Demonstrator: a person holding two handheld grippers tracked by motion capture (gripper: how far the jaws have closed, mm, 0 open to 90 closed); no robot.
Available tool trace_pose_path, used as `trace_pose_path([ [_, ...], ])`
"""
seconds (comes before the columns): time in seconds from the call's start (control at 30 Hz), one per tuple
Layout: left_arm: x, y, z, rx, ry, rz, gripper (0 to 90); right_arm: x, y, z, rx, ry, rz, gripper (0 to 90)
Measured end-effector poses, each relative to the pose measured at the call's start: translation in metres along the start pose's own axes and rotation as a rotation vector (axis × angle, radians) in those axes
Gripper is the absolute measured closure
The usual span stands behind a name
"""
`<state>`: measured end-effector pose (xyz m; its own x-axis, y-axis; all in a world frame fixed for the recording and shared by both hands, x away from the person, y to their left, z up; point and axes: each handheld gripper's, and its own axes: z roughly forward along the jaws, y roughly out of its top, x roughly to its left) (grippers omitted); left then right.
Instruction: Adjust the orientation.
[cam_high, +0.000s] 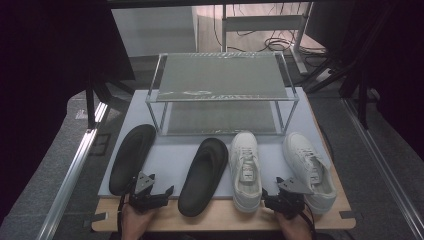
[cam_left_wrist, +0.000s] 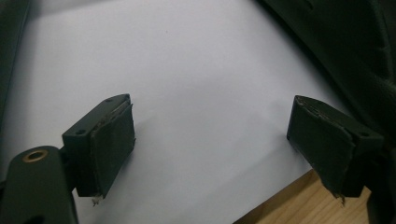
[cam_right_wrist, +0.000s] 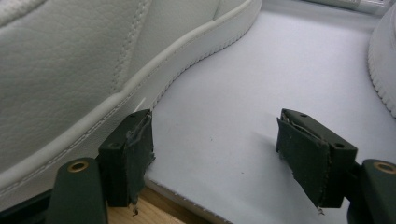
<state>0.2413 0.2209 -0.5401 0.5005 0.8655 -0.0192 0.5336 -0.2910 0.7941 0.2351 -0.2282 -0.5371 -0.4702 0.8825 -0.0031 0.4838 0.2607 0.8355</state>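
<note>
- Here, the things in hand are the footwear nearest your tongs: the inner white sneaker (cam_high: 245, 170) lies on the pale grey mat (cam_high: 170, 157), toe toward the rack, and its heel end sits just beside your right tongs (cam_high: 280, 198).
- That sneaker looks light, with a stiff rubber sole and a softer leather-like upper; I judge the heel counter or the collar rim the firmest hold, since the smooth side wall (cam_right_wrist: 70, 70) may slip between the pads.
- The outer white sneaker (cam_high: 309, 170) lies parallel, just to the right of those same tongs.
- The inner black slipper (cam_high: 205, 175) rests just right of your left tongs (cam_high: 150, 195), and the outer black slipper (cam_high: 131, 157) just left of them; both look soft and bendy, so pinch a side edge near the heel.
- Your left tongs stand released, holding nothing, over bare mat.
- Your right tongs also stand released, one jaw close against the sneaker's sole, with nothing between the pads.
- Beyond the shoes stands a two-tier clear rack (cam_high: 222, 92) at the far end of the surface (cam_high: 225, 215).
</note>
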Motion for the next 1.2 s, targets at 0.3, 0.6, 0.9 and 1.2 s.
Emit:
trace_pose_path([
  [0.3, -0.0004, 0.0002, 0.0003, 0.000, 0.002, -0.008, 14.7, -0.0002, 0.0000, 0.0000, 0.001, 0.006, 0.002, 26.2],
  [0.6, -0.0023, 0.0010, 0.0013, 0.001, 0.014, -0.021, 13.6, -0.0002, 0.0000, 0.0001, 0.001, 0.008, 0.000, 25.7],
  [0.9, -0.0029, 0.0008, 0.0011, 0.000, 0.015, -0.019, 13.6, -0.0003, 0.0001, 0.0001, 0.002, 0.009, 0.002, 25.6],
  [1.2, -0.0017, 0.0010, -0.0001, 0.000, 0.010, -0.022, 15.0, -0.0004, 0.0001, 0.0001, 0.002, 0.011, 0.003, 25.5],
])
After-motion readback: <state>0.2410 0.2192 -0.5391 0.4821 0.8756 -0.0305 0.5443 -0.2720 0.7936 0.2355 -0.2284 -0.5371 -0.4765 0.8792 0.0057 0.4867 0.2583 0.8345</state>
